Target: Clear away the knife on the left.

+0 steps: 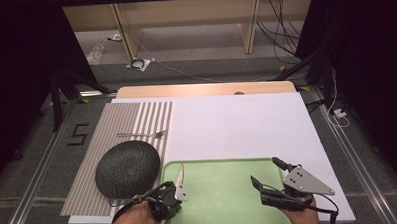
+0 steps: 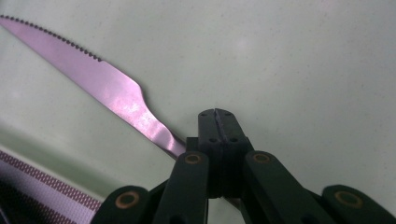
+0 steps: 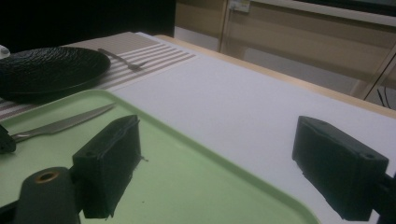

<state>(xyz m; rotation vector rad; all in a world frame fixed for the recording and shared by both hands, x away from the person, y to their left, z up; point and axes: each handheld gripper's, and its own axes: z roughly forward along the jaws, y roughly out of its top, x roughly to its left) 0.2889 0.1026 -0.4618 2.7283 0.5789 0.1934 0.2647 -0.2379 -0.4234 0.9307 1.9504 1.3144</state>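
A table knife [image 1: 180, 181] points away from me over the left part of the green tray [image 1: 225, 206]. My left gripper [image 1: 170, 197] is shut on its handle. In the left gripper view the black jaws [image 2: 217, 122] stand pressed together, and the serrated blade [image 2: 102, 79] runs off to the upper left above the tray. My right gripper [image 1: 264, 170] hovers open over the tray's right part with nothing between its fingers. The right gripper view shows its two pads [image 3: 112, 158] wide apart, with the knife [image 3: 65, 122] farther left on the tray [image 3: 187, 182].
A black textured plate [image 1: 127, 168] rests on a striped placemat [image 1: 111, 120] left of the tray, and a fork [image 1: 142, 134] lies on the mat beyond the plate. A white board [image 1: 237, 125] covers the table behind the tray. The tray's raised rim borders the plate.
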